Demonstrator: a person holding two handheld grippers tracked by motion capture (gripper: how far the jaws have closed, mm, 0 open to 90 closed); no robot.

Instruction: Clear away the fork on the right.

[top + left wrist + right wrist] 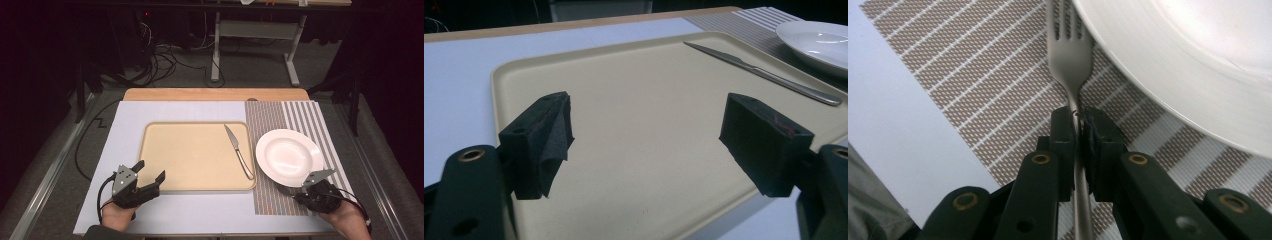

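A silver fork (pixel 1068 55) lies on the striped placemat (pixel 973 75), its tines beside the rim of the white plate (pixel 1198 60). My right gripper (pixel 1079 125) is shut on the fork's neck, low over the mat. From above, the right gripper (pixel 296 194) sits at the plate's (pixel 289 156) near edge. My left gripper (pixel 150 170) stands open at the near left corner of the beige tray (pixel 150 150), with nothing between its jaws (pixel 644 125). A table knife (pixel 239 151) rests on the tray's right side, blade pointing away.
The tray (pixel 624 75) lies on a pale board (pixel 125 130) covering the wooden table, with the placemat (pixel 280 120) to its right. In the left gripper view the knife (pixel 764 75) and plate (pixel 819 42) lie at the far right. Beyond the table are cables and a desk frame.
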